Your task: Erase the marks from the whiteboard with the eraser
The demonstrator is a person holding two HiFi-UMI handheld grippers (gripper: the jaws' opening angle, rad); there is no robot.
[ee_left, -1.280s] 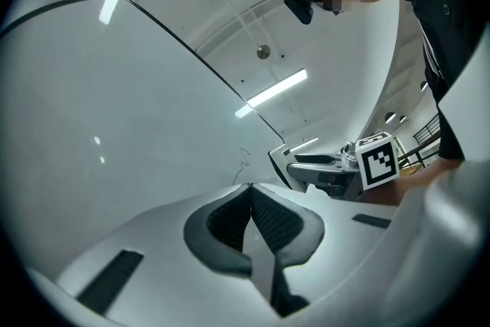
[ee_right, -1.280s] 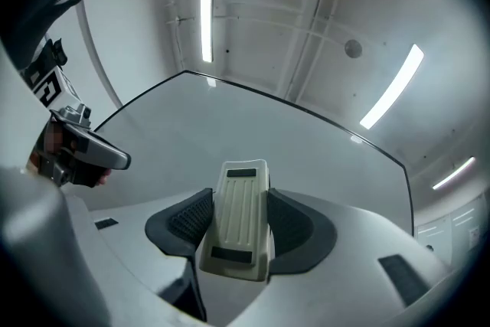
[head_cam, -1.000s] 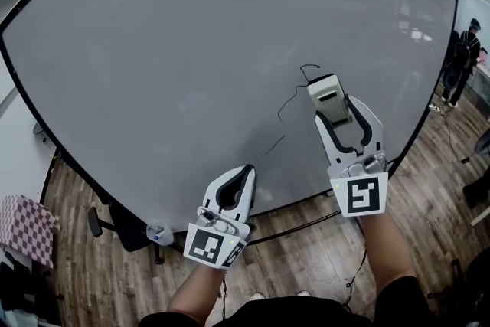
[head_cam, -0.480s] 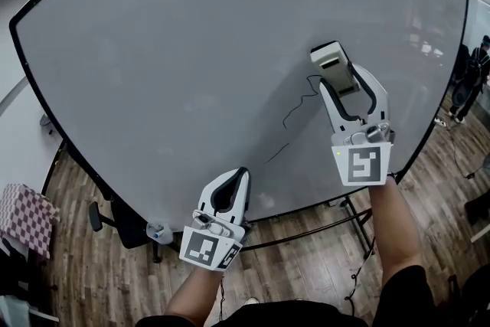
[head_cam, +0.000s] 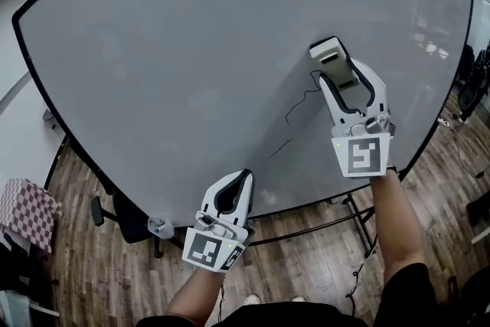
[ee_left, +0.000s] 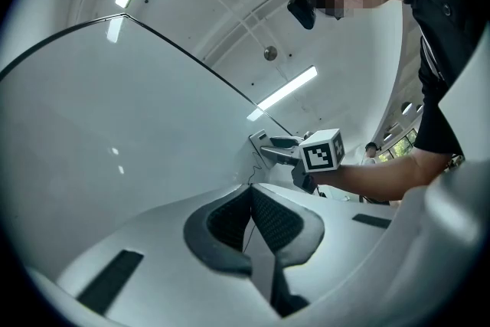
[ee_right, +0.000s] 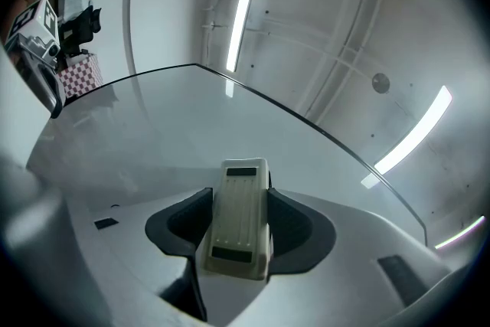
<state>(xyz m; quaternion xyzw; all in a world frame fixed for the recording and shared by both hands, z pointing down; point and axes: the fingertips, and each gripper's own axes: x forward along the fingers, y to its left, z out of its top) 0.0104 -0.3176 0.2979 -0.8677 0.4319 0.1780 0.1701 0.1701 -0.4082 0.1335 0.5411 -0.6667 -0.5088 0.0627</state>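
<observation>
The big whiteboard (head_cam: 176,57) carries a thin black squiggle (head_cam: 295,106) and a short stroke (head_cam: 276,148) below it. My right gripper (head_cam: 338,70) is shut on the cream eraser (head_cam: 329,55), which lies against the board just above and right of the squiggle's top end. In the right gripper view the eraser (ee_right: 239,220) sits upright between the dark pads (ee_right: 182,222). My left gripper (head_cam: 243,178) is shut with nothing in it, low near the board's bottom edge. The left gripper view shows its jaws closed (ee_left: 250,199), with the right gripper (ee_left: 285,155) and the squiggle (ee_left: 249,172) beyond them.
The board's black frame (head_cam: 321,203) runs below both grippers, on a stand over wooden floor (head_cam: 306,256). A dark office chair (head_cam: 115,222) and a red-checked cloth (head_cam: 27,218) are at lower left. A small blue-and-white object (head_cam: 158,228) sits at the board's bottom edge.
My right gripper has carried the eraser up the board, from beside the squiggle to just above its top end. The left gripper has stayed low and shut.
</observation>
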